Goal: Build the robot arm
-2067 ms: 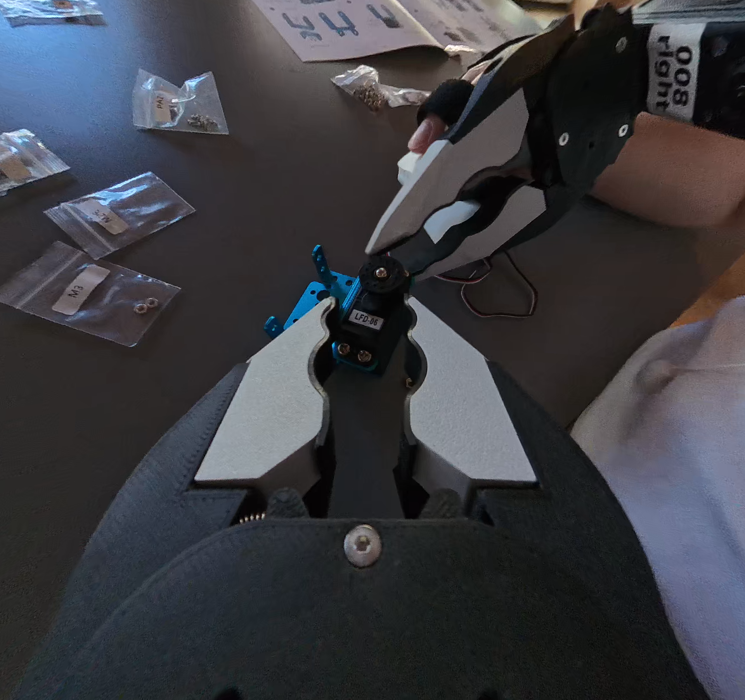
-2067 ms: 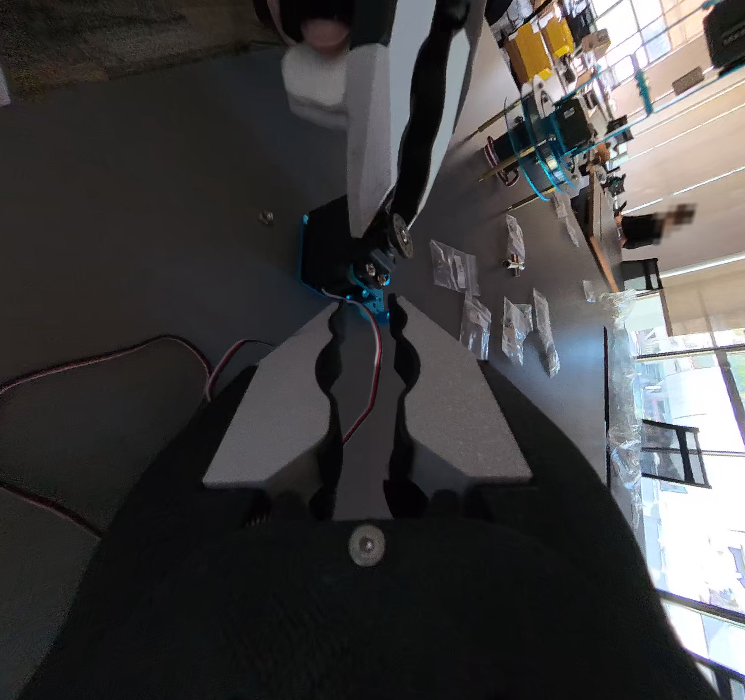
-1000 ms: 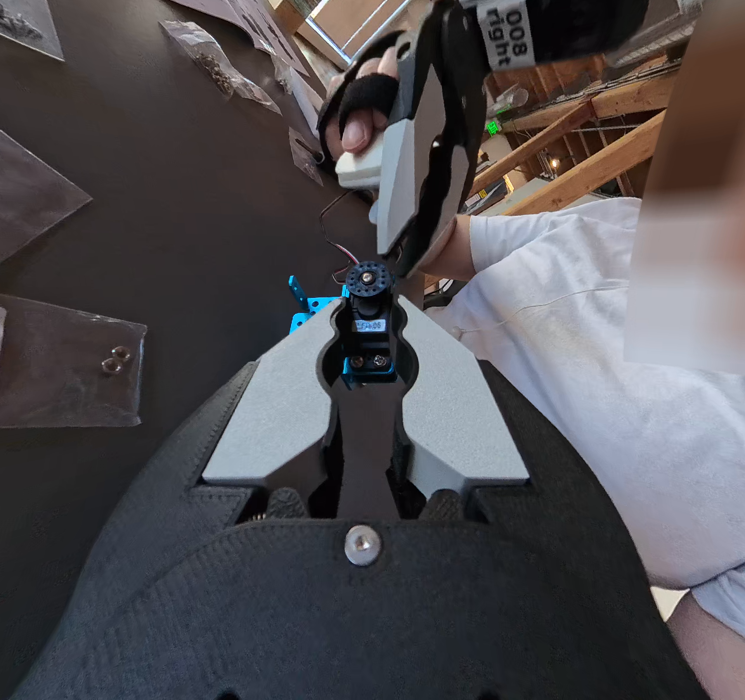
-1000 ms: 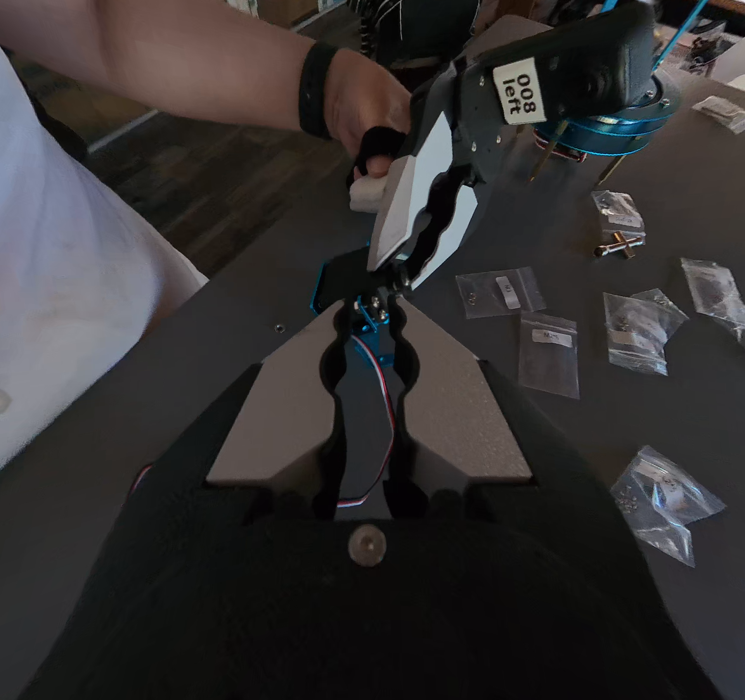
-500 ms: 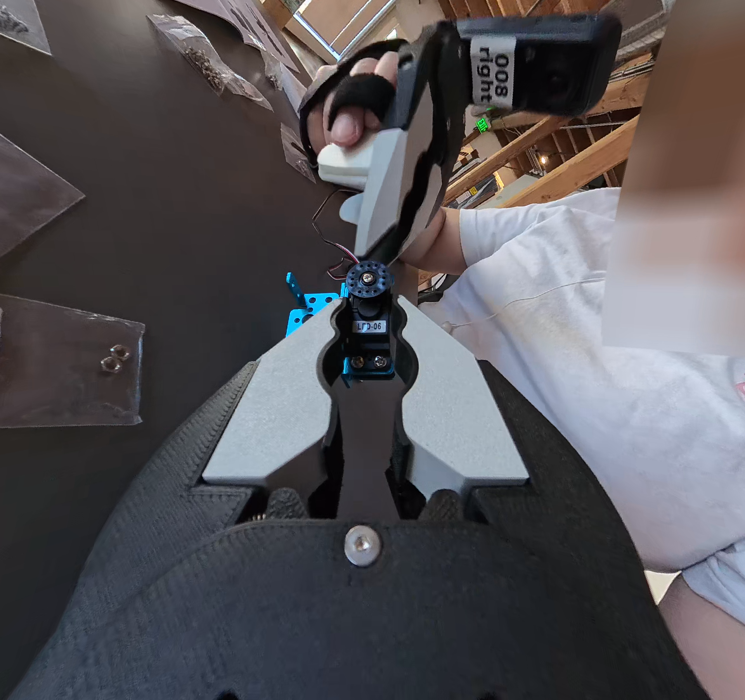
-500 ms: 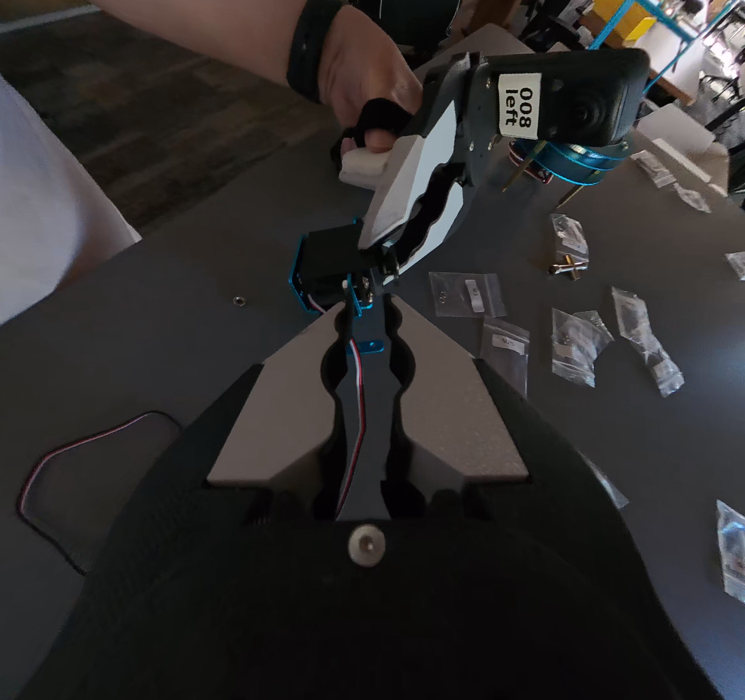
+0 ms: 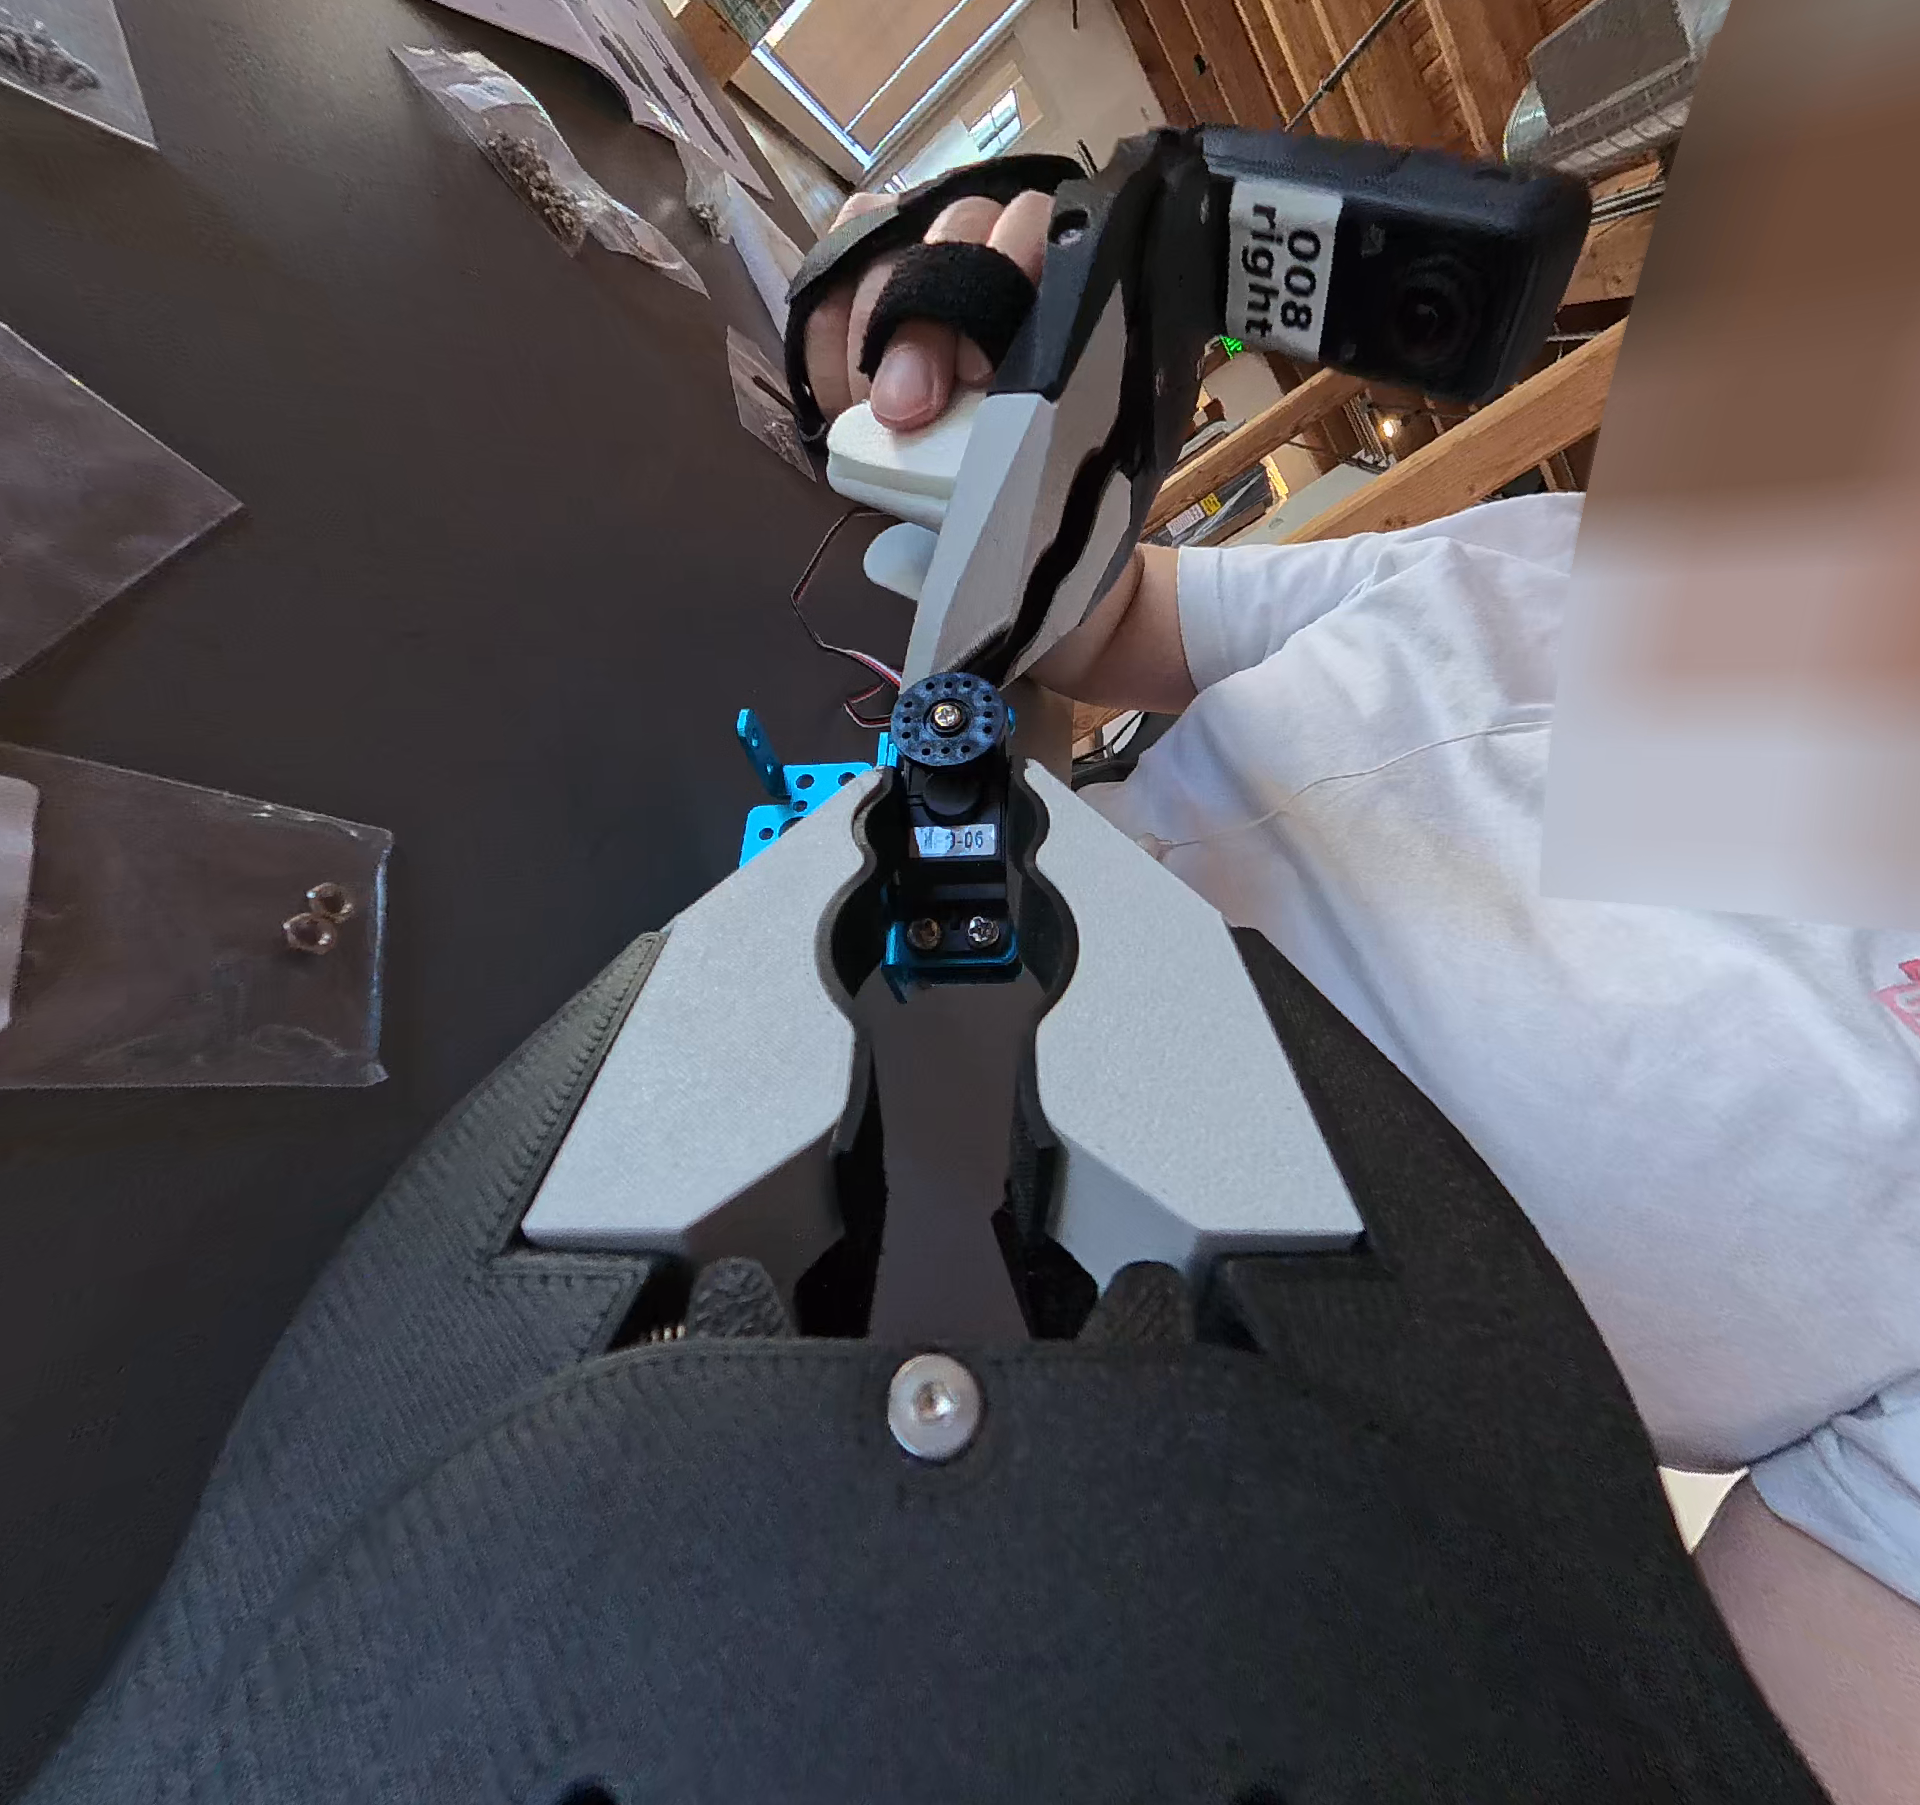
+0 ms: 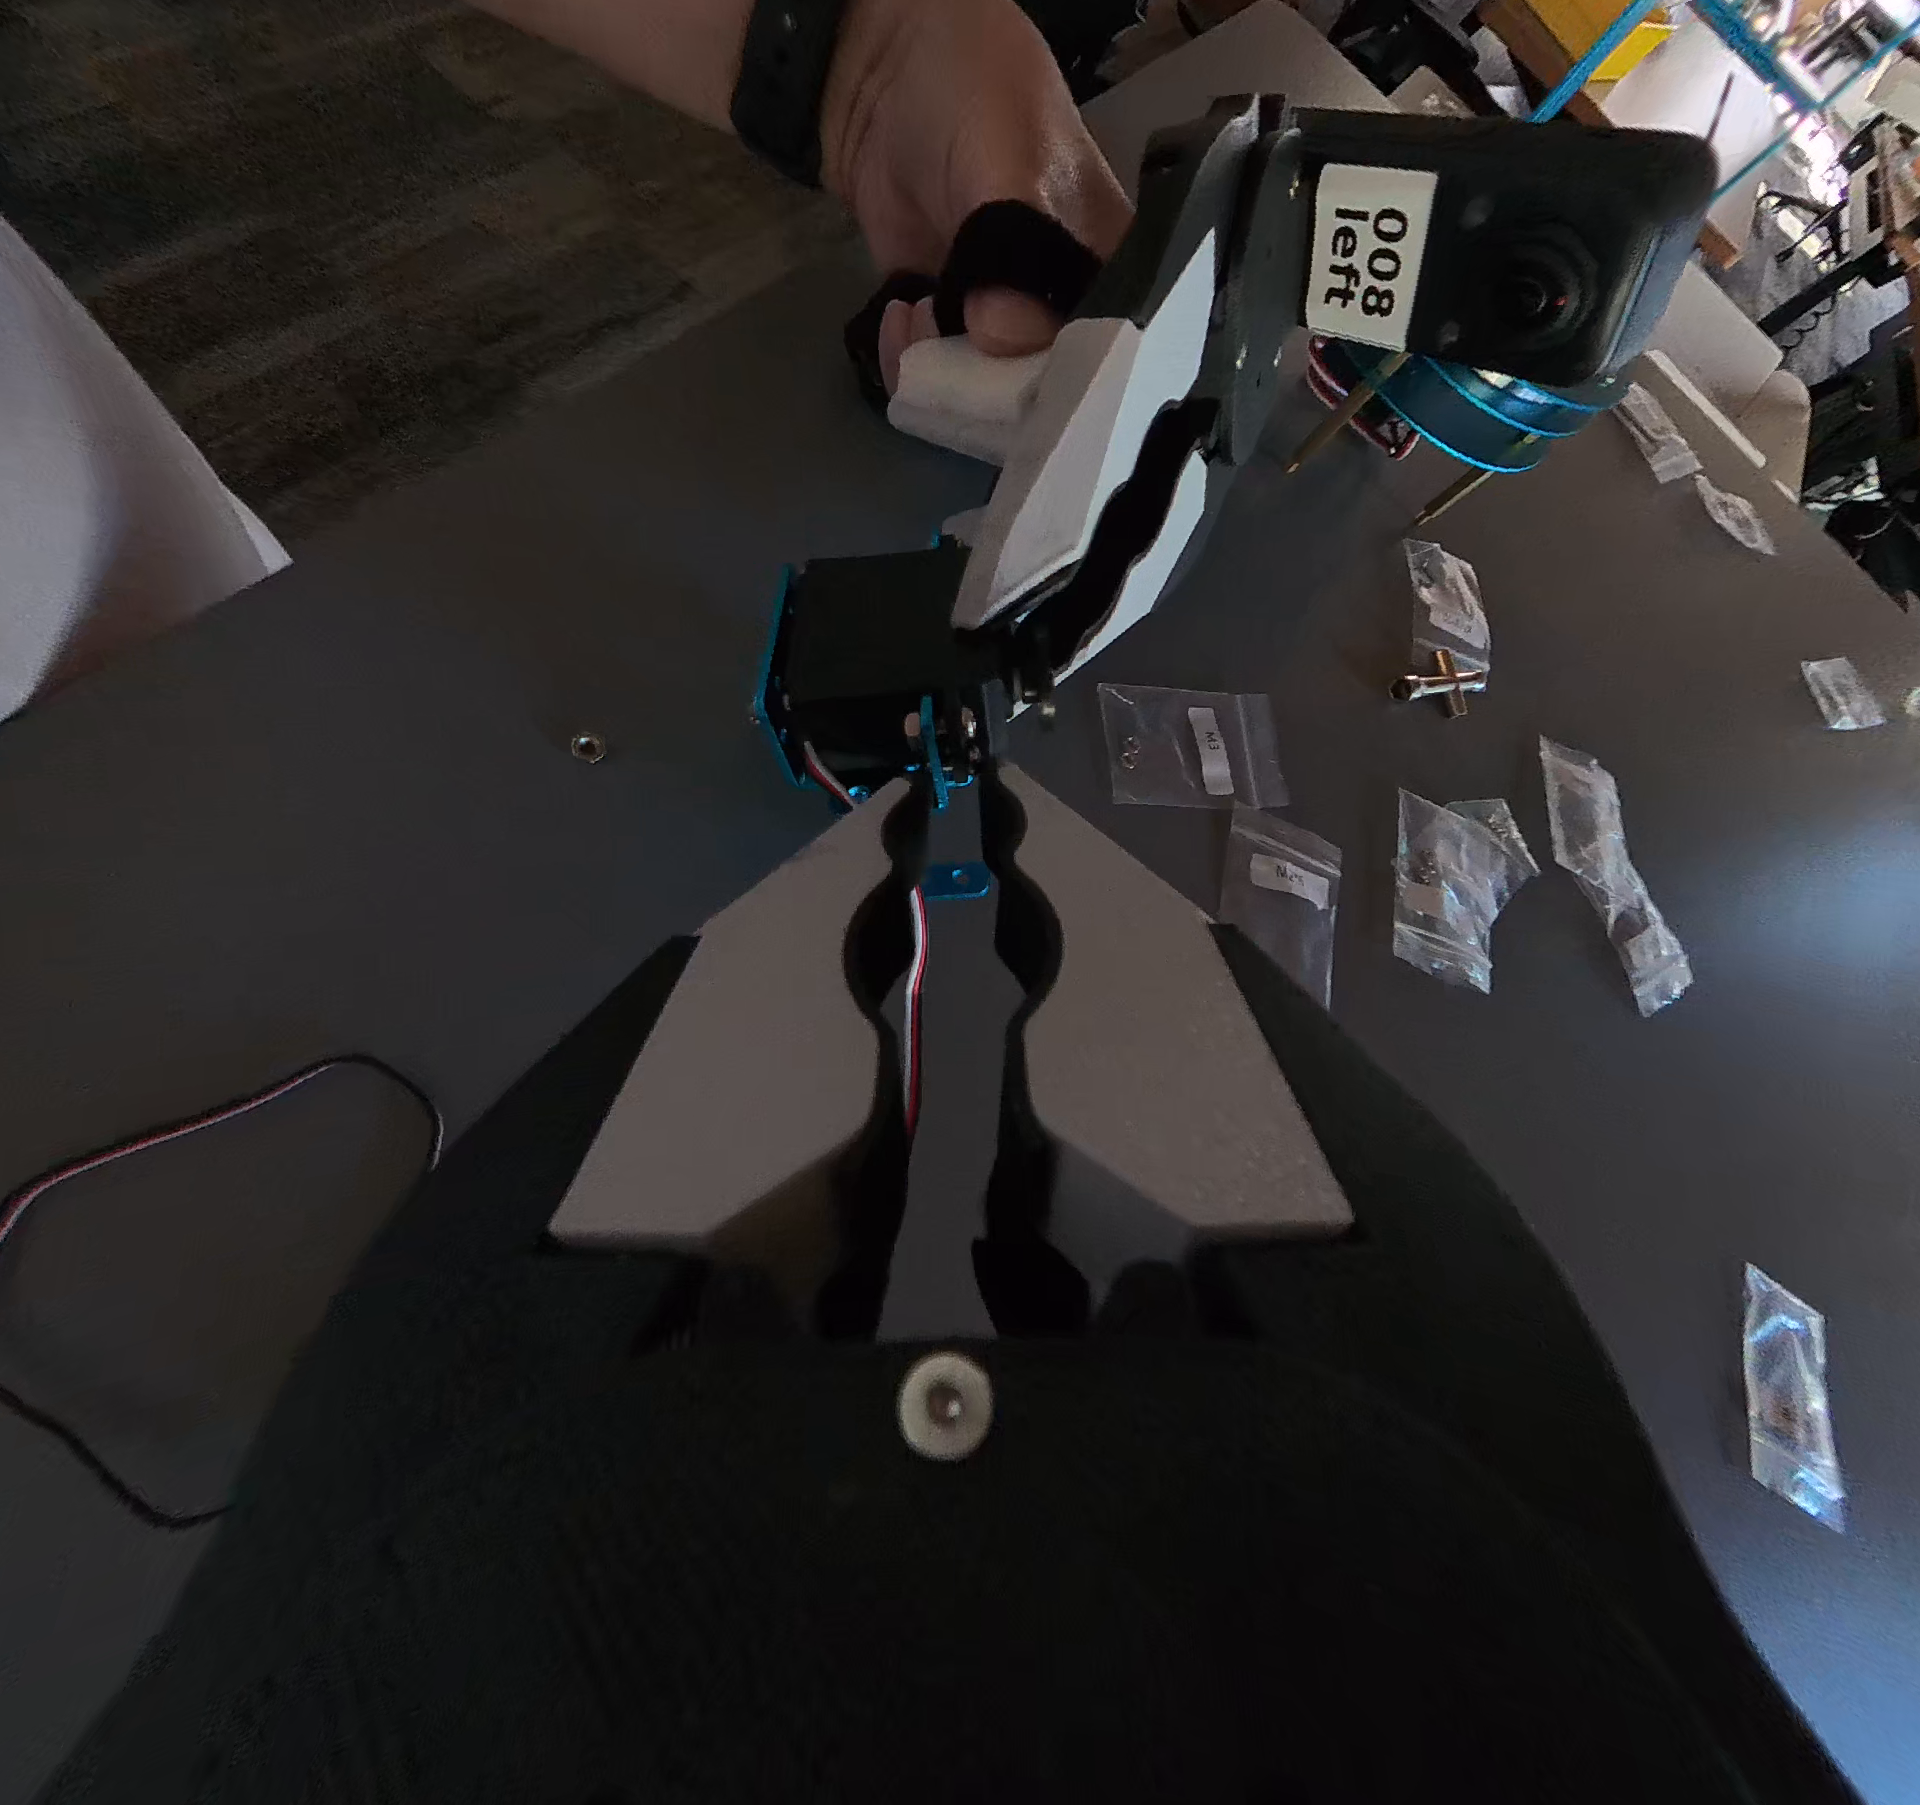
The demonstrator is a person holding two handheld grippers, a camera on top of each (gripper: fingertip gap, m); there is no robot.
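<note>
Both grippers tilt up off the table (image 7: 436, 529) now, left gripper (image 7: 951, 799) clamping the servo (image 7: 951, 851), right gripper (image 8: 951, 779) pinching its blue bracket (image 8: 940, 768) at twelve o'clock, where twisting could yank the wire (image 8: 914, 966).

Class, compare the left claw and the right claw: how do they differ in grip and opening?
The left claw clamps the black servo across its body; the right claw only reaches the edge of the blue bracket, and whether it grips is unclear. The left claw's jaws stand wider than the right claw's. A wire runs through the right claw's gap, none through the left claw's. Both are grey and black.
</note>
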